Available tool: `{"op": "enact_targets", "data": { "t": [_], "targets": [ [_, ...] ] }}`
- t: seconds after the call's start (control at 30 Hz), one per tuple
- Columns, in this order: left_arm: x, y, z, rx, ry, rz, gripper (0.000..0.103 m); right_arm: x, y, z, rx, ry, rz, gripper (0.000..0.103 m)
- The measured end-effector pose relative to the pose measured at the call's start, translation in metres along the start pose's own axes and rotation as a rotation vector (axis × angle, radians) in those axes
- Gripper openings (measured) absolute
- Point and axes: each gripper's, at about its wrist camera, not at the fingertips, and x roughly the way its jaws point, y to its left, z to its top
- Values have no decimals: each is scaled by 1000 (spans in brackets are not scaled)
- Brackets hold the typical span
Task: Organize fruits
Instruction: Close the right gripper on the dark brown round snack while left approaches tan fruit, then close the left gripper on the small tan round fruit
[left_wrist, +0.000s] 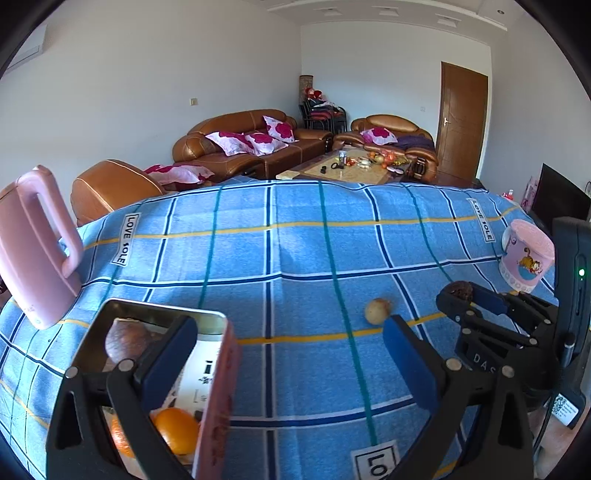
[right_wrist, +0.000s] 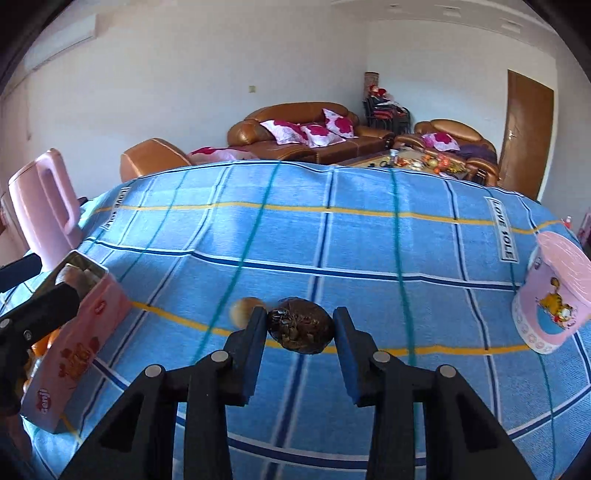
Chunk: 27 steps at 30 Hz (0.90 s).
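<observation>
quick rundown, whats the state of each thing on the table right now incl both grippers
left gripper: open, one finger inside the tin
right gripper: shut on the dark fruit
dark fruit: held between the pads
pale fruit: loose on the cloth
tin: open, oranges and a brown fruit inside
pink cup: upright
pink jug: upright

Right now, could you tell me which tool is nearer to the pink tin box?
Left. The left tool has one finger inside the pink tin box, at its open top. The right tool is off to the side, holding a dark fruit.
</observation>
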Motion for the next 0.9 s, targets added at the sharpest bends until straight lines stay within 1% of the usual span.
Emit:
{"op": "enact_targets", "data": {
  "t": [0.1,0.17,0.23,0.3,0.37,0.43,0.5,0.53,0.57,0.6,0.63,0.7,0.73,0.83,0.9],
  "targets": [
    [22,-21,4,18,41,-20,99,0,-18,-1,35,3,-38,39],
    [35,-35,5,40,62,-34,92,-1,-28,-2,55,4,-57,39],
    [46,-46,5,66,79,-41,90,-4,-36,-2,63,-2,-73,39],
    [57,-52,5,71,99,-53,87,-6,-39,-3,67,-2,-78,39],
    [68,-57,4,82,126,-73,80,-6,-44,-3,80,0,-75,39],
    [78,-61,4,88,155,-104,79,-6,-45,-5,86,0,-73,39],
    [88,-63,3,91,187,-130,75,-7,-44,-5,82,-2,-73,39],
    [93,-63,3,87,203,-145,68,-7,-44,-5,81,-4,-73,39],
    [96,-63,4,83,221,-166,58,-7,-44,-5,83,-4,-72,39],
    [99,-63,4,79,233,-184,55,-7,-44,-5,85,-4,-71,39],
    [99,-63,5,79,229,-191,54,-7,-45,-5,86,-3,-69,39],
    [100,-62,6,75,226,-203,50,-7,-45,-5,85,-6,-64,39],
    [100,-62,6,74,224,-208,46,-8,-44,-5,82,-8,-59,39],
    [97,-60,5,74,221,-245,29,-8,-41,-5,72,-12,-50,39],
    [95,-57,3,68,220,-255,29,-10,-39,-5,69,-19,-47,39]
  ]
}}
